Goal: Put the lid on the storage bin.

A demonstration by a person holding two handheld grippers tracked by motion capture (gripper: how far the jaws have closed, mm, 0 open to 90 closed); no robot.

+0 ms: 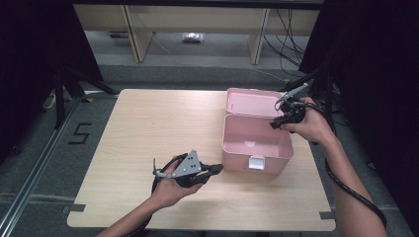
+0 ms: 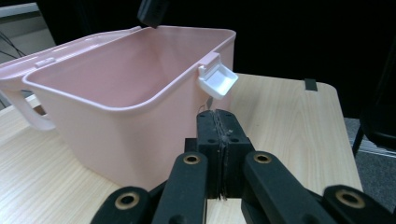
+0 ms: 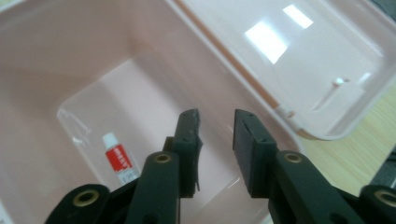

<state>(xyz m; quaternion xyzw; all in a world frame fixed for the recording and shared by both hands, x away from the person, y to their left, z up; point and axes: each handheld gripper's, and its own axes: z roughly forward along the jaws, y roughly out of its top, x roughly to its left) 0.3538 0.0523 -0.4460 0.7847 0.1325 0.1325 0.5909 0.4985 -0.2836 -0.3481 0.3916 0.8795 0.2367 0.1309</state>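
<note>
An open pink plastic box (image 1: 240,159) stands on the right half of the wooden table, its lid (image 1: 249,101) folded back and a white latch (image 1: 256,163) on its front wall. On the box floor lies a small red-and-white tube (image 3: 117,158). My right gripper (image 1: 277,123) hovers over the box's right rear rim; in its own view the right gripper (image 3: 215,135) is open, empty, and points down into the box. My left gripper (image 1: 216,169) rests low just left of the box's front corner. The left gripper (image 2: 218,135) is shut with nothing between its pads, near the latch (image 2: 217,79).
Bare tabletop (image 1: 158,128) spreads left of the box and along the front edge. Black stand legs (image 1: 64,89) flank the table on the grey floor, which bears a taped "5" (image 1: 79,133). Wooden furniture legs (image 1: 138,34) and cables (image 1: 289,39) lie beyond the far edge.
</note>
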